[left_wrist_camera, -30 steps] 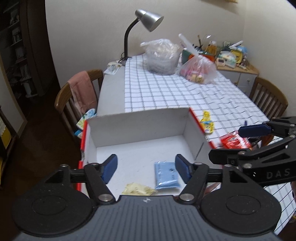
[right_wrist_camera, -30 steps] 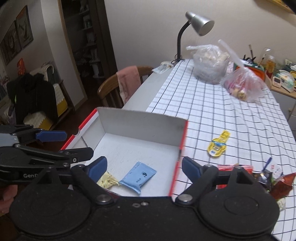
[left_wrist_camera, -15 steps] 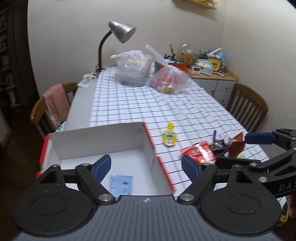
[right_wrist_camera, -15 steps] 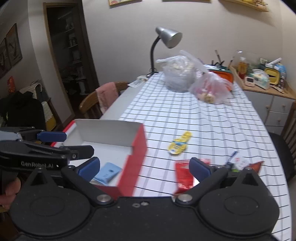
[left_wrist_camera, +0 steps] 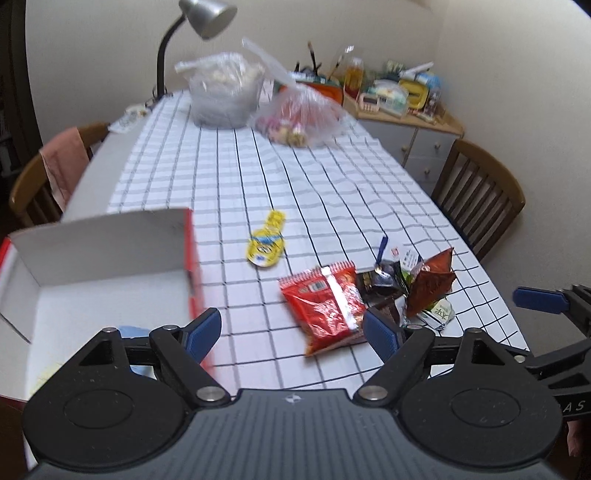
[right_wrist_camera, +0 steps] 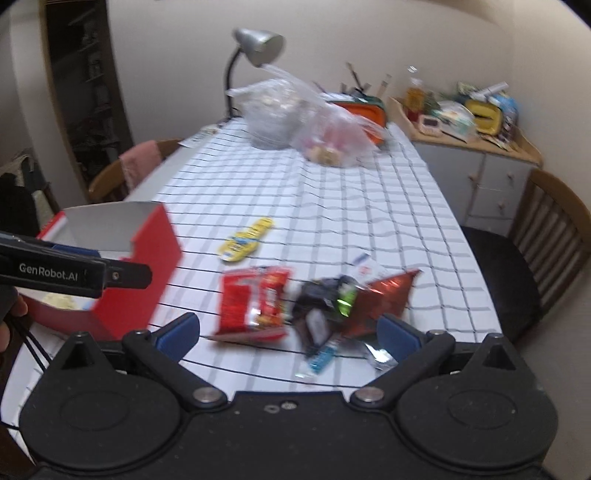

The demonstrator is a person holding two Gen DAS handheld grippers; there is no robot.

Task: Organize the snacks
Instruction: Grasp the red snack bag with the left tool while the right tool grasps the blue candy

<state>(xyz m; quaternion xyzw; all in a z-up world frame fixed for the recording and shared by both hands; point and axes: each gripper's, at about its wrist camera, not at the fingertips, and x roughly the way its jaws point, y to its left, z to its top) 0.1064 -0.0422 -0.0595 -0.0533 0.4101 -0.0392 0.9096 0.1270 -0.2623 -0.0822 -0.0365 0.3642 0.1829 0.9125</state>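
Observation:
A red box with a white inside point(left_wrist_camera: 99, 243) stands at the table's near left; it also shows in the right wrist view point(right_wrist_camera: 147, 258). A blue packet point(left_wrist_camera: 129, 331) and a pale yellow snack point(right_wrist_camera: 61, 301) lie in it. A red snack bag point(left_wrist_camera: 325, 299) point(right_wrist_camera: 255, 299), a brown-red bag point(left_wrist_camera: 430, 282) point(right_wrist_camera: 384, 295), dark wrappers point(left_wrist_camera: 380, 284) and a yellow packet point(left_wrist_camera: 267, 245) point(right_wrist_camera: 245, 240) lie on the checked cloth. My left gripper point(left_wrist_camera: 293, 330) is open and empty over the red bag. My right gripper point(right_wrist_camera: 288, 330) is open and empty over the snack pile.
Two clear plastic bags point(left_wrist_camera: 225, 92) point(left_wrist_camera: 299, 114) and a desk lamp point(left_wrist_camera: 207, 18) stand at the far end. Wooden chairs stand at the right point(left_wrist_camera: 480, 199) and the left point(left_wrist_camera: 37, 177). A cluttered sideboard point(left_wrist_camera: 402, 107) is at the back right.
Both grippers have swung right, from over the box to over the loose snacks. Both stay open and empty.

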